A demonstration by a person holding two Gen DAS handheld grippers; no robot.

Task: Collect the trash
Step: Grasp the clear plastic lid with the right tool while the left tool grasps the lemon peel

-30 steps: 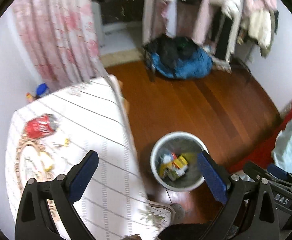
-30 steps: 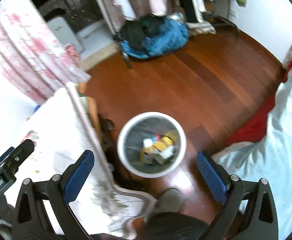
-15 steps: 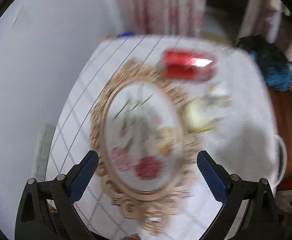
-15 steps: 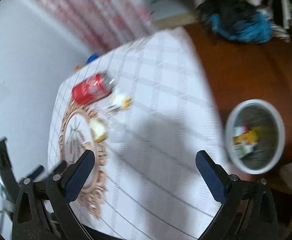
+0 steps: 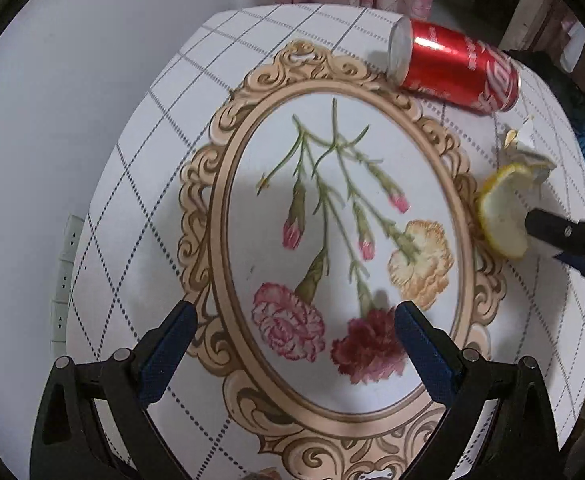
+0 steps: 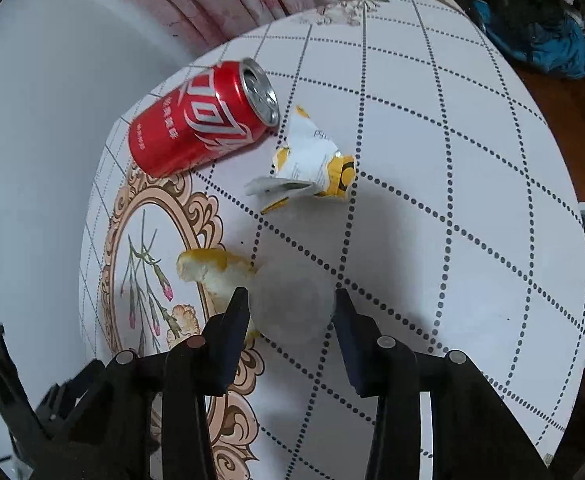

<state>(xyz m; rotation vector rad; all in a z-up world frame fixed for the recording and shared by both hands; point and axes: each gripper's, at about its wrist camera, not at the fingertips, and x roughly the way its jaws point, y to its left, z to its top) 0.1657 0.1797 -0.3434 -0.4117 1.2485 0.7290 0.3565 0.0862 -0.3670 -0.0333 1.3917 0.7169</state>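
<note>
On the counter [image 6: 432, 168], a red can [image 6: 200, 120] lies on its side at about 11 o'clock in the right wrist view, with a crumpled white-and-yellow wrapper [image 6: 312, 160] just beside its open end and a lemon peel [image 6: 212, 272] nearer the camera at the edge of the printed floral oval [image 5: 332, 240]. The right gripper [image 6: 292, 308] has its fingers narrowed around a translucent, hard-to-identify cup-like object [image 6: 292, 312] just beside the peel. The left gripper [image 5: 292, 324] hovers with fingers wide over the oval, holding nothing, the can at its 1 o'clock.
</note>
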